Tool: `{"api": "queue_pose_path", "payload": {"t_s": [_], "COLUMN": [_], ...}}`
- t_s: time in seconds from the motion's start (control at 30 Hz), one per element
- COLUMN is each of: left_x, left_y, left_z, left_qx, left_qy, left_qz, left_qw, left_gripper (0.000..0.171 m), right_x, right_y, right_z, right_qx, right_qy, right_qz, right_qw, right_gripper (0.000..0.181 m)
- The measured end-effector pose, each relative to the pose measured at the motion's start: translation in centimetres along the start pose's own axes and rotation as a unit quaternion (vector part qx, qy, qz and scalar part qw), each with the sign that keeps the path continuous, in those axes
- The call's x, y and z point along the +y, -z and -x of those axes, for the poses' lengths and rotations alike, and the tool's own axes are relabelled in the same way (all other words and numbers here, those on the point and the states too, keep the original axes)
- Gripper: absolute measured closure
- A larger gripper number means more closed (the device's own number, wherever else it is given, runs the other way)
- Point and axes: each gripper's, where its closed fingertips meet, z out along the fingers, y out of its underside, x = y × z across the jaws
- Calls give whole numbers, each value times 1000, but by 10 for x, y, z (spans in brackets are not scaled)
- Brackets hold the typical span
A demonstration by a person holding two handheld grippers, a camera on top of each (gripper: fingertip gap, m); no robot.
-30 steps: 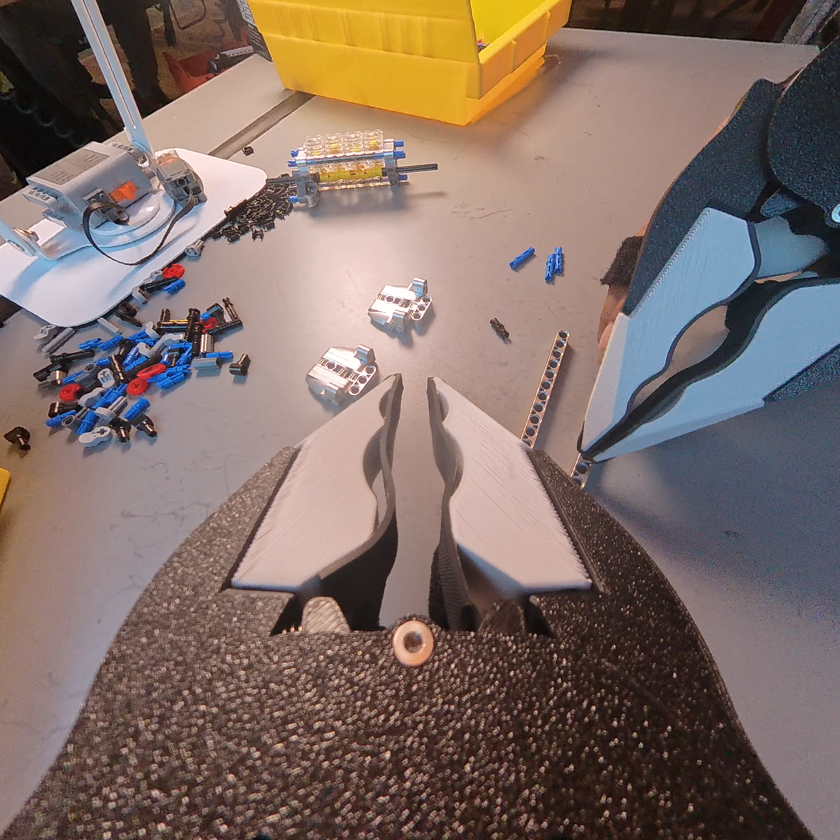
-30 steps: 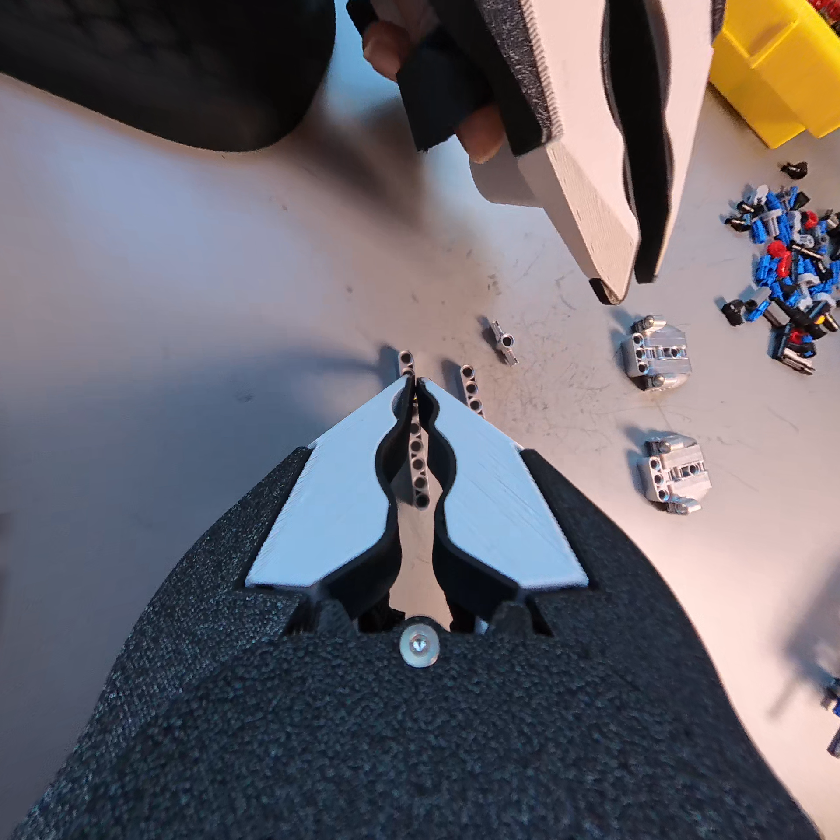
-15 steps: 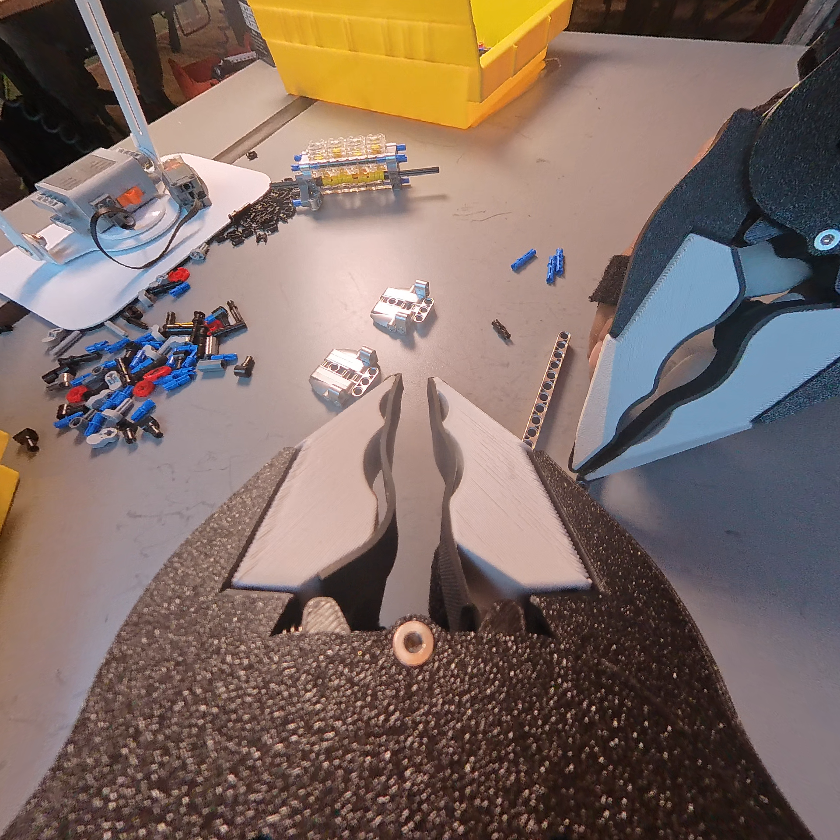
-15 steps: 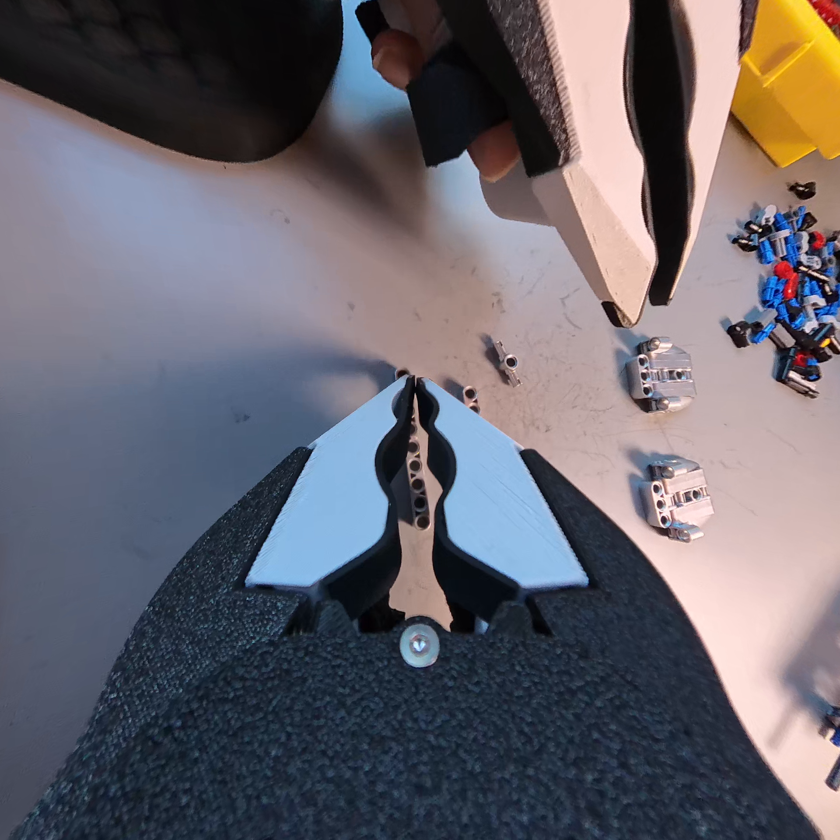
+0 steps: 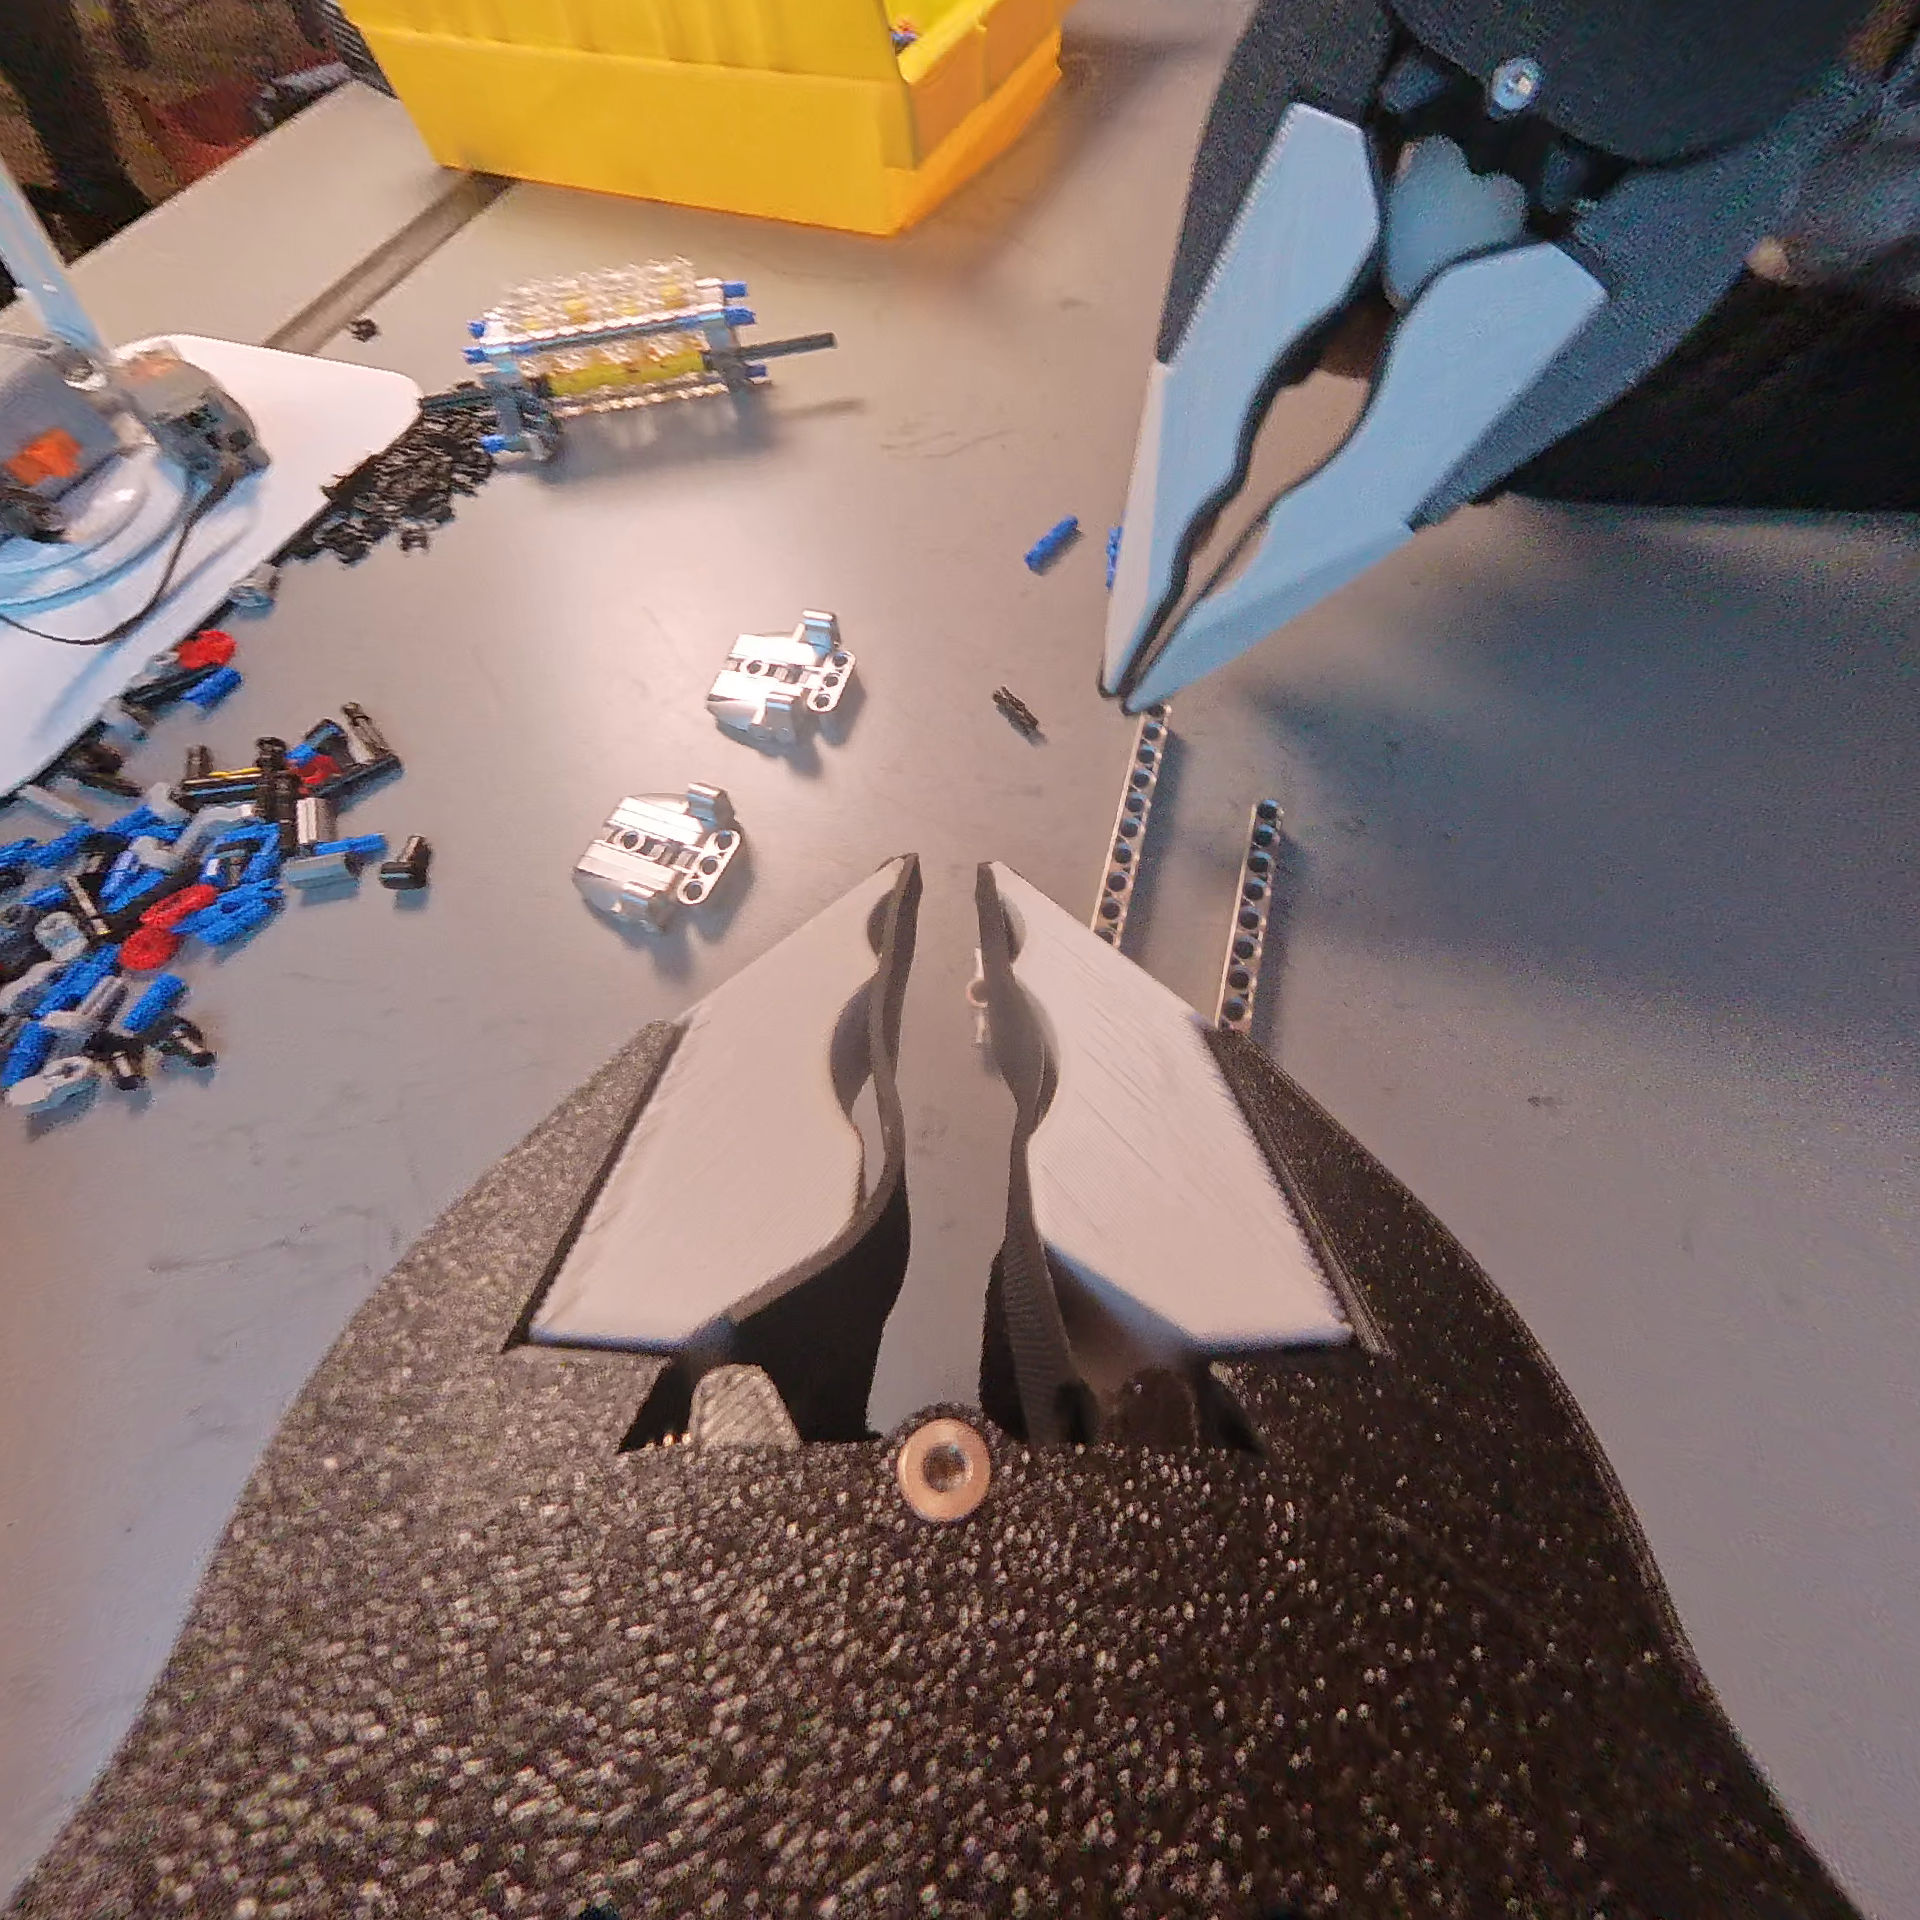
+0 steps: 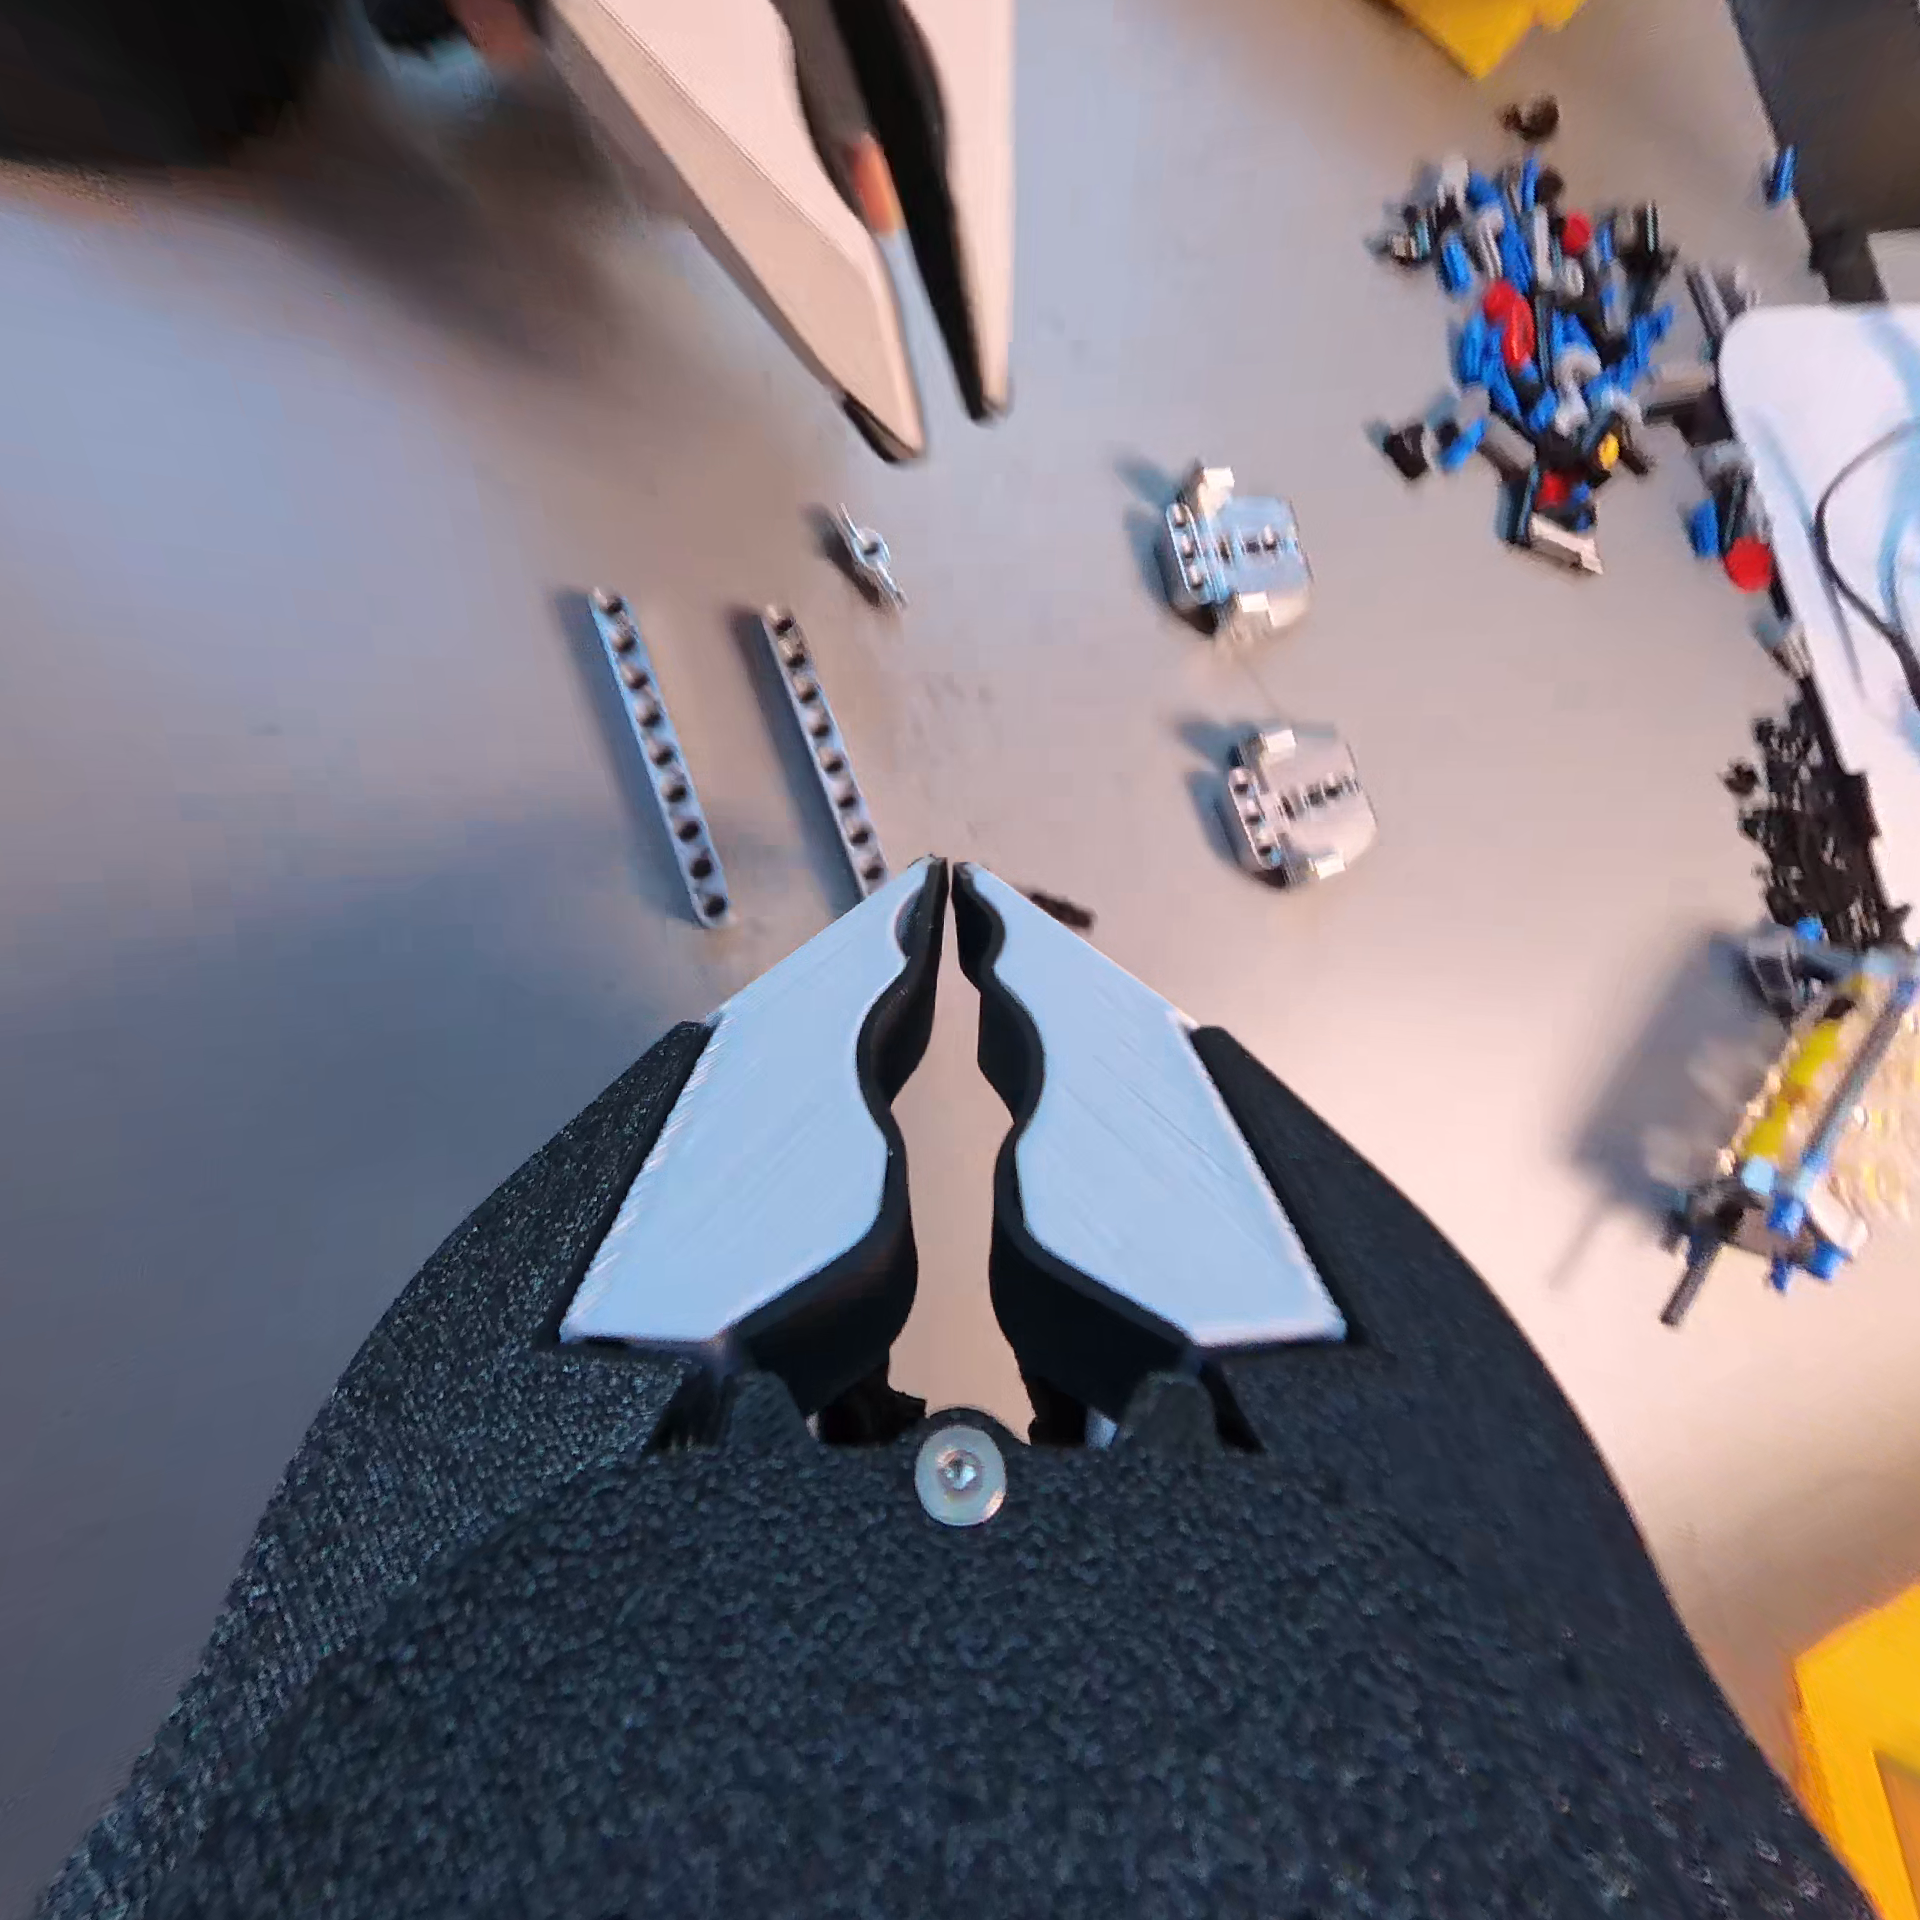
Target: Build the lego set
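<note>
In the left wrist view, the left gripper (image 5: 945, 878) is seen at lower centre with its jaws parted by a narrow gap and nothing held; a small grey connector (image 5: 975, 1000) lies on the grey desk (image 5: 1558, 935) within that gap. Just right of the jaws, two grey perforated beams (image 5: 1132, 821) (image 5: 1250, 914) lie side by side, near each other but apart. At upper right, the right gripper (image 5: 1127, 694) is shown with its tips nearly together, empty, just above the far end of the nearer beam. Two silver engine-like blocks (image 5: 781, 691) (image 5: 660, 857) are seen at centre left, a small black pin (image 5: 1016, 710) between them and the beams, and a heap of blue, black and red small parts (image 5: 156, 883) at the left edge. A yellow bin (image 5: 707, 114) stands at the top, with a transparent and yellow block assembly (image 5: 623, 343) below it and a white plate (image 5: 301, 436) carrying a grey motor unit (image 5: 94, 436) at upper left. In the blurred right wrist view, the right gripper (image 6: 948, 871) is shown with jaws almost closed and empty, the two beams (image 6: 657, 756) (image 6: 823, 750) lying just to its upper left.
</note>
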Motion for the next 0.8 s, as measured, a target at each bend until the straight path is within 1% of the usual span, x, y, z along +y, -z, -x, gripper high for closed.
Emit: {"api": "queue_pose_path", "payload": {"t_s": [0.1, 0.23, 0.37, 0.47, 0.57, 0.7, 0.8], "left_x": [10, 25, 31, 36, 37, 37, 37], "left_y": [-4, -10, -13, -15, -17, -18, -18], "left_z": [-18, -32, -37, -37, -38, -39, -39], "left_qx": [50, 84, 94, 88, 90, 89, 86], "left_qy": [-7, -16, -20, -28, -28, -30, -34], "left_qz": [27, 63, 78, 91, 94, 96, 97], "left_qw": [998, 994, 992, 992, 991, 991, 991], "left_gripper": [162, 160, 159, 159, 160, 160, 160], "right_x": [18, 21, 22, 19, 14, 18, 13], "right_y": [-1, -2, -2, -2, -2, -5, -4], "right_z": [-3, 1, 2, 3, 6, 6, 6], "right_qx": [0, -7, -10, -8, -13, -14, -13], "right_qy": [-1, -1, -1, 6, 5, 6, 7], "right_qz": [21, 21, 24, 19, 11, 17, 10], "right_qw": [1000, 1000, 1000, 1000, 1000, 1000, 1000], "right_gripper": [181, 181, 181, 181, 181, 181, 181]}}
